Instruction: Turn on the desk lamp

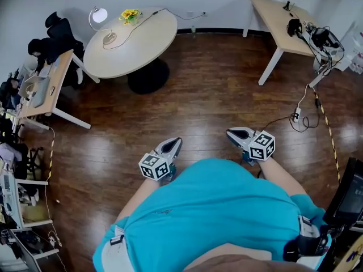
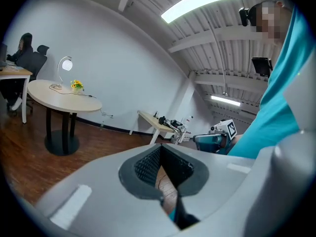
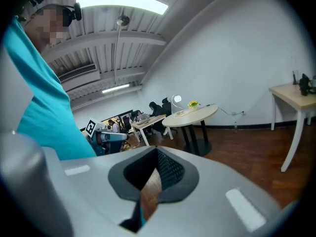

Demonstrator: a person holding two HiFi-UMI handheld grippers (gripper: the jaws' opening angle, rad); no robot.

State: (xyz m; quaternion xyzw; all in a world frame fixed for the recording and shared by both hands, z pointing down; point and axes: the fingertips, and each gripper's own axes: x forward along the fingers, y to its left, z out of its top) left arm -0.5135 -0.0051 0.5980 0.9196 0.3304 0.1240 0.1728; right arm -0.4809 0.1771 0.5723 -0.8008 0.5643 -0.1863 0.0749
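At far left a person in dark clothes (image 1: 39,49) sits at a pale rectangular tabletop (image 1: 54,84). Just right of them is the round beige tabletop (image 1: 142,47) on a black pedestal. Near its left rim stands the white desk lamp with a curved neck and round head (image 1: 98,16) — a small bunch of yellow flowers (image 1: 130,16) is near it, and a thin black cord (image 1: 139,24) runs from the lamp's base across the top. Well apart from the lamp, over the dark wooden floor (image 1: 198,95), the left tongs (image 1: 173,144) are pressed together with nothing between them. The right tongs (image 1: 237,132) are the same — closed and empty. Both are held in front of the person's teal shirt (image 1: 215,208). At far right a second pale tabletop (image 1: 278,21) carries dark cables and gear.
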